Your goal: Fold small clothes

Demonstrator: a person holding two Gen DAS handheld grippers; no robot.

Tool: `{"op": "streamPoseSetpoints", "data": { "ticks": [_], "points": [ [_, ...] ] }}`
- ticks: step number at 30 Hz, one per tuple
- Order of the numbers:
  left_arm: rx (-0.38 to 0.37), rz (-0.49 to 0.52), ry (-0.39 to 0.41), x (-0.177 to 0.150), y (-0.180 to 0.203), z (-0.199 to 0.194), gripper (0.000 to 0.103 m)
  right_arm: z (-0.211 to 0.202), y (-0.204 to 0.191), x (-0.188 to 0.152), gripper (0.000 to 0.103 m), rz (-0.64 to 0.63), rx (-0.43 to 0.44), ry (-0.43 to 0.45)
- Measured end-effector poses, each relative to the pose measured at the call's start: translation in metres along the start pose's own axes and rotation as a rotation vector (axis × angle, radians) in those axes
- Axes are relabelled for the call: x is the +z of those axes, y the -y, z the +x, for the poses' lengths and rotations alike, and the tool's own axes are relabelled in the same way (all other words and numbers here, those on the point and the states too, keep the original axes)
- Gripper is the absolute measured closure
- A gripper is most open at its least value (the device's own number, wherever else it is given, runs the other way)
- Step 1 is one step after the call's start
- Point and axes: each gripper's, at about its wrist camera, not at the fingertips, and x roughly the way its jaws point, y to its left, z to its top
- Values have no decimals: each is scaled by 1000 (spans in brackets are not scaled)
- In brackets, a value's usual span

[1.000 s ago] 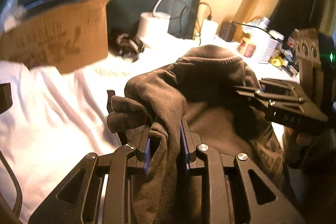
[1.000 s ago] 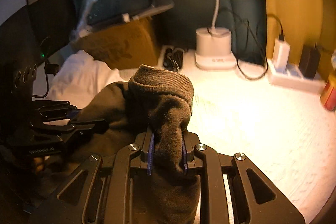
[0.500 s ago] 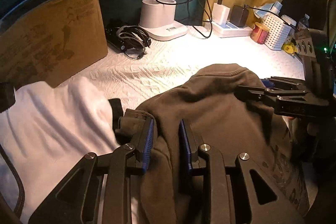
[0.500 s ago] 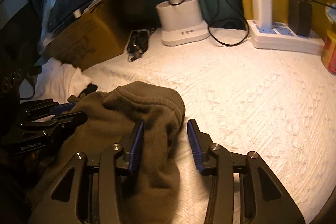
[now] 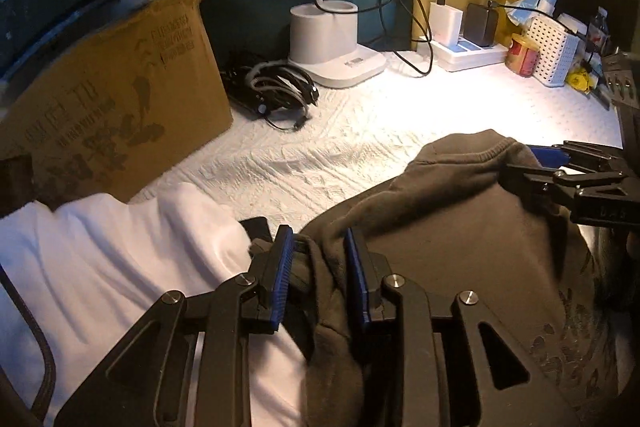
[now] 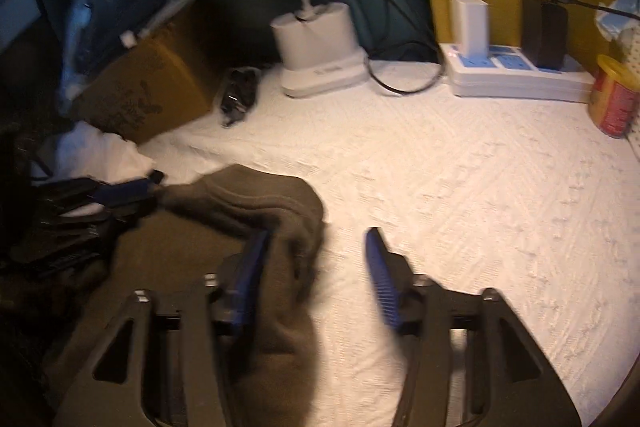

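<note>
Brown garment (image 5: 460, 227) lies laid on the worktop (image 6: 460, 187): right tool (image 6: 316, 263) just spread wide releasing it, left tool (image 5: 316, 267) narrowly pinches its fold.

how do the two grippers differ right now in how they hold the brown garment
The left gripper has narrow jaws with a fold of the brown garment bunched between its pads. The right gripper has just been opening: its jaws stand wide, and the cloth touches only its left pad, lying loose on the white table cover. Both have blue pads.
</note>
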Motion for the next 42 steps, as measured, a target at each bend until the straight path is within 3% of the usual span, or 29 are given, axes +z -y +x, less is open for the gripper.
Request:
{"op": "streamPoseSetpoints", "data": {
  "ticks": [2,6,14,28,32,42],
  "points": [
    [35,25,10,-1,4,-9,75,-2,-1,0,46,-11,-16,2],
    [-19,18,5,-9,7,-26,74,-8,0,-4,46,-3,-31,6],
    [-32,31,-7,-34,23,-58,74,-27,-3,-17,46,-4,-49,20],
    [-64,-9,-44,-79,43,-84,74,-58,-17,-70,46,-36,19,-16],
    [-59,-29,-68,-94,44,-85,74,-63,-23,-88,62,-69,47,-41],
    [-54,-83,-60,-114,38,-90,74,-84,-27,-115,69,-71,63,-43]
  ]
}}
